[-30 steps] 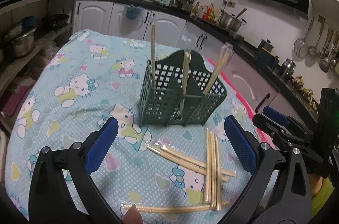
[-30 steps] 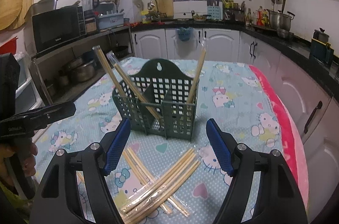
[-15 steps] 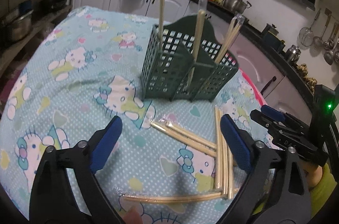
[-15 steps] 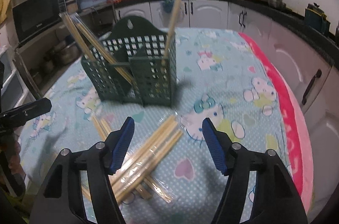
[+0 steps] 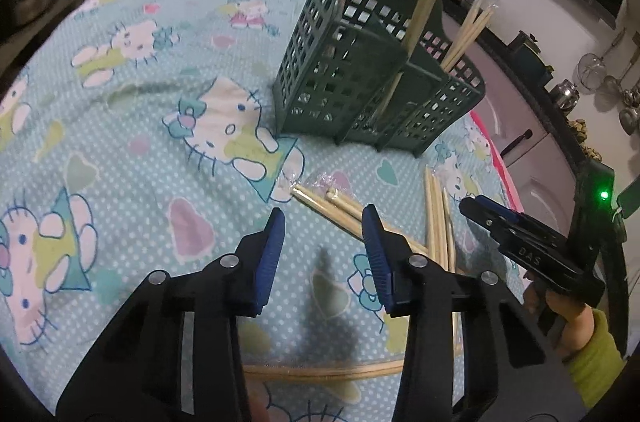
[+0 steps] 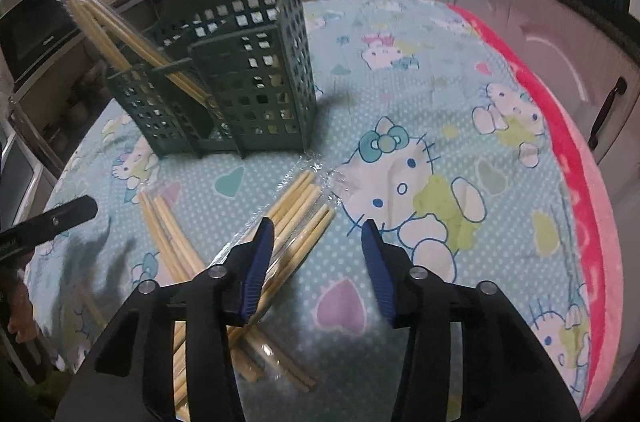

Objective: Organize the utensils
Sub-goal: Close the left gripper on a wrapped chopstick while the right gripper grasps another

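Kitchen cabinets with white doors and a dark counter stand behind our worktop (image 5: 120, 150), which is covered by a light blue dotted cloth with cartoon cat prints. On the cloth stands a dark green plastic lattice utensil holder (image 5: 372, 90) with several compartments, and pale wooden chopsticks lean upright in three of them. More wooden chopsticks in clear plastic wrappers (image 6: 292, 218) lie loose on the cloth in front of the holder, crossing each other.

Our left claw (image 5: 322, 222) has just been closing; its blue pads are part way together with only the cloth between them, so it holds nothing. One wrapped pair passes just beside its right pad. Our right claw (image 6: 318, 236) has also just been closing and grasps nothing; its left pad is over the bundle of wrapped chopsticks, while the gap between the pads shows bare cloth.

On the right claw's black body, seen from the left camera, we read the letters "DAS".
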Tool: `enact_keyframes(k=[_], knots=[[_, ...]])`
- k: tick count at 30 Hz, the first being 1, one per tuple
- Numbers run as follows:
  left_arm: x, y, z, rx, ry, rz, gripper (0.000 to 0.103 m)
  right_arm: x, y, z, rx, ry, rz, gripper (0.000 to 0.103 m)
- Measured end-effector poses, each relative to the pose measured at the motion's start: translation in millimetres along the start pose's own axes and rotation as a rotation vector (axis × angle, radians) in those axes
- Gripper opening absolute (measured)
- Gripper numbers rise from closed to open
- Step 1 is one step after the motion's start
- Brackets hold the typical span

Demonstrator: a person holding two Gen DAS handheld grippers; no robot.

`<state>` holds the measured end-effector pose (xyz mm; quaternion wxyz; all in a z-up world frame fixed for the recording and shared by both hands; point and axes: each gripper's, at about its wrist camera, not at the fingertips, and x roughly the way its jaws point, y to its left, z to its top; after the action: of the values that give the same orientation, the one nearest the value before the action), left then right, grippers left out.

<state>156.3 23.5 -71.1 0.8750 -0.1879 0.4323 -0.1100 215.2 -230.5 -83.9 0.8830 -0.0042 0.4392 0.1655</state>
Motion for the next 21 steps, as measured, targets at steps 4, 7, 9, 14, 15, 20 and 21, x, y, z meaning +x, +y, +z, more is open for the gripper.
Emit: enact_keyframes(k=[4, 7, 9, 14, 15, 20, 21], knots=[[9.4, 1.9, 0.7, -0.022, 0.025, -0.011, 0.029, 13.8, -1.2, 5.5, 0.019, 0.024, -0.004, 0.038], [17.2, 4.1, 1.4, -0.036, 0.038, -0.014, 0.029, 20.9, -2.2, 8.1, 0.028, 0.037, -0.013, 0.036], [23.4, 6.2, 2.8, -0.054, 0.049, -0.023, 0.027, 24.5, -3.6, 9.5, 0.034, 0.046, -0.02, 0.035], [38.2, 16.6, 9.7, -0.112, 0.071, -0.037, 0.025, 31.9, -12.8, 10.6, 0.062, 0.062, -0.024, 0.029], [40.0, 18.2, 10.8, -0.121, 0.073, -0.036, 0.025, 32.3, -13.5, 10.8, 0.066, 0.064, -0.023, 0.029], [50.5, 32.9, 18.6, -0.193, 0.09, -0.054, 0.023, 36.3, -16.9, 14.6, 0.079, 0.074, -0.017, 0.029], [52.7, 34.8, 19.9, -0.204, 0.093, -0.056, 0.022, 37.6, -17.2, 15.5, 0.079, 0.076, -0.019, 0.028]])
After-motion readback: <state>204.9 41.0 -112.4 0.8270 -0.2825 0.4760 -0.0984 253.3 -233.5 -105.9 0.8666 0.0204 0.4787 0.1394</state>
